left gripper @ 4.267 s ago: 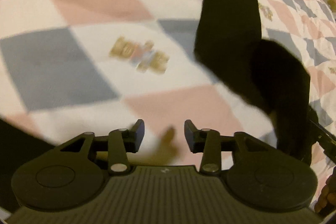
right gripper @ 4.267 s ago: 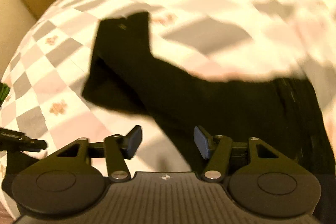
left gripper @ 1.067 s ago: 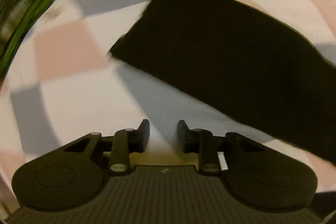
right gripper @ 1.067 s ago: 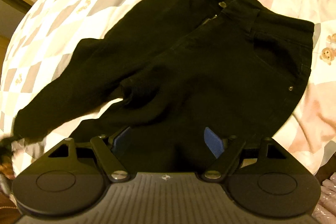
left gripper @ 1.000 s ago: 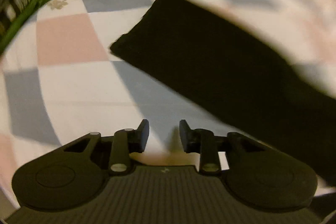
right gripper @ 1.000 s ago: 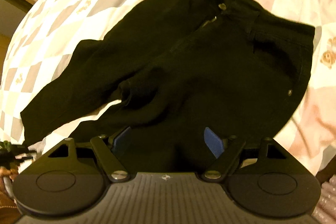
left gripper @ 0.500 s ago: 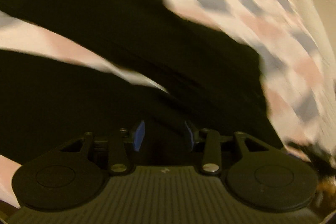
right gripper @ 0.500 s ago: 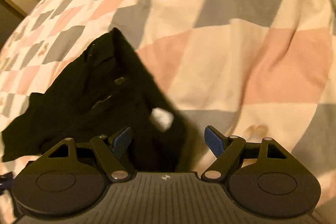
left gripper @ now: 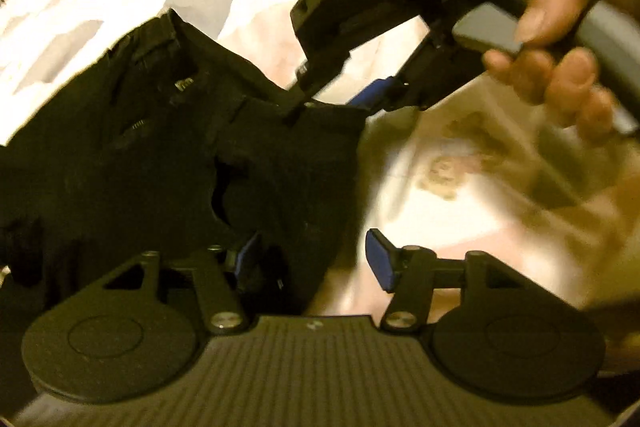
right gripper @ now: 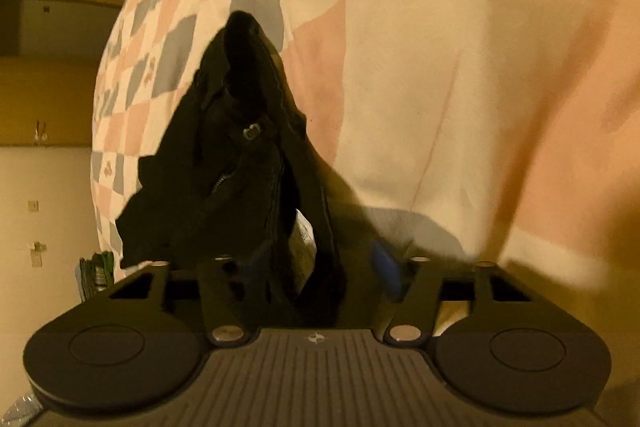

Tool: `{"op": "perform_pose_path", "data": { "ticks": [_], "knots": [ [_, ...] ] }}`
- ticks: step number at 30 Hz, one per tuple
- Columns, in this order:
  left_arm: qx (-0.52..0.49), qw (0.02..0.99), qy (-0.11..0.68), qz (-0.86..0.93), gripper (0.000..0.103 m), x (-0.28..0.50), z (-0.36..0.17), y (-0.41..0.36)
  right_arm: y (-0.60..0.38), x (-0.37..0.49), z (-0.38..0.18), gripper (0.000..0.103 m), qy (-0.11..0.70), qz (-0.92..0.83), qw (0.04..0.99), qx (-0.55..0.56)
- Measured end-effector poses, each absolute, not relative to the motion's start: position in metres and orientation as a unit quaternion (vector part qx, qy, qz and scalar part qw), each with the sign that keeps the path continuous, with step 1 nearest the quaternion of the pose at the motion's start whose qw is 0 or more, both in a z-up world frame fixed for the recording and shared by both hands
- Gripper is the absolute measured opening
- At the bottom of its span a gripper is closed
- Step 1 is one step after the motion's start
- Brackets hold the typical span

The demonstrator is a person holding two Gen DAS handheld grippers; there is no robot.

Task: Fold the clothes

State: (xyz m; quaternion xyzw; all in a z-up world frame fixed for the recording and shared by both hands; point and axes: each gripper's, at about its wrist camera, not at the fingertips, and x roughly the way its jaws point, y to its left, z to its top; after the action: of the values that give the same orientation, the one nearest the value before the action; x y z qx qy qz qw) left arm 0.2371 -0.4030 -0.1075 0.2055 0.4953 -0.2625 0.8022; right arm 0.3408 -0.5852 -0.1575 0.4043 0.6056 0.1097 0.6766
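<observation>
Black pants (left gripper: pixel 160 155) lie on a checked bedspread (left gripper: pixel 460 187), waistband toward the far side. My left gripper (left gripper: pixel 314 261) is open at the pants' right side edge, its left blue pad (left gripper: pixel 246 259) over the fabric and its right pad above the bedspread. A hand (left gripper: pixel 560 39) holds my right gripper (left gripper: pixel 336 99) at the waistband corner. In the right wrist view the pants (right gripper: pixel 240 155) rise in a crumpled fold, and the right gripper (right gripper: pixel 320 267) stands open with the waistband and a white label between its fingers.
The pink, grey and white bedspread (right gripper: pixel 460 87) fills the right wrist view, wrinkled. A bear print (left gripper: pixel 444 171) lies right of the pants. Green folded items (right gripper: pixel 94 271) sit at the bed's far edge, with a wall (right gripper: pixel 44 187) behind them.
My left gripper has swung from the leg hem to the hip of the pants. The right gripper has dropped low onto the waistband corner. Both stay open.
</observation>
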Motion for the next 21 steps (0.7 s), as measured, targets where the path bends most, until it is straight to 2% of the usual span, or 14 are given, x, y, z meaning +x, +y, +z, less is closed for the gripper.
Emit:
{"op": "perform_pose_path", "data": {
  "ticks": [2,3,4,5,9,16,17,18,19,20,21],
  "knots": [
    [0.234,0.806,0.485,-0.247,0.048,0.239,-0.118,-0.411,-0.585,0.345,-0.163,0.039,0.615,0.115,0.670,0.400],
    [0.246,0.804,0.484,-0.243,0.039,0.240,-0.124,-0.414,-0.585,0.348,-0.166,0.038,0.618,0.117,0.667,0.398],
    [0.250,0.798,0.490,-0.247,0.034,0.242,-0.129,-0.415,-0.585,0.350,-0.168,0.032,0.622,0.120,0.665,0.397],
    [0.248,0.799,0.486,-0.253,0.028,0.239,-0.124,-0.414,-0.583,0.352,-0.171,0.018,0.625,0.125,0.662,0.395],
    [0.238,0.804,0.470,-0.275,0.017,0.230,-0.104,-0.407,-0.578,0.352,-0.166,0.007,0.631,0.151,0.663,0.374],
    [0.206,0.811,0.460,-0.298,0.016,0.215,-0.081,-0.395,-0.585,0.309,-0.095,0.005,0.591,0.179,0.699,0.360],
    [0.201,0.810,0.464,-0.297,0.017,0.216,-0.082,-0.393,-0.587,0.302,-0.097,0.005,0.599,0.173,0.695,0.359],
    [0.195,0.809,0.468,-0.296,0.024,0.218,-0.083,-0.392,-0.588,0.297,-0.103,0.004,0.609,0.166,0.689,0.357],
    [0.190,0.808,0.473,-0.296,0.027,0.219,-0.084,-0.390,-0.588,0.295,-0.114,0.005,0.628,0.152,0.679,0.348],
    [0.184,0.807,0.477,-0.295,0.027,0.220,-0.085,-0.389,-0.589,0.294,-0.129,0.014,0.651,0.135,0.667,0.337],
    [0.179,0.806,0.481,-0.294,0.032,0.221,-0.086,-0.387,-0.589,0.293,-0.143,0.015,0.674,0.118,0.653,0.325]
  ]
}}
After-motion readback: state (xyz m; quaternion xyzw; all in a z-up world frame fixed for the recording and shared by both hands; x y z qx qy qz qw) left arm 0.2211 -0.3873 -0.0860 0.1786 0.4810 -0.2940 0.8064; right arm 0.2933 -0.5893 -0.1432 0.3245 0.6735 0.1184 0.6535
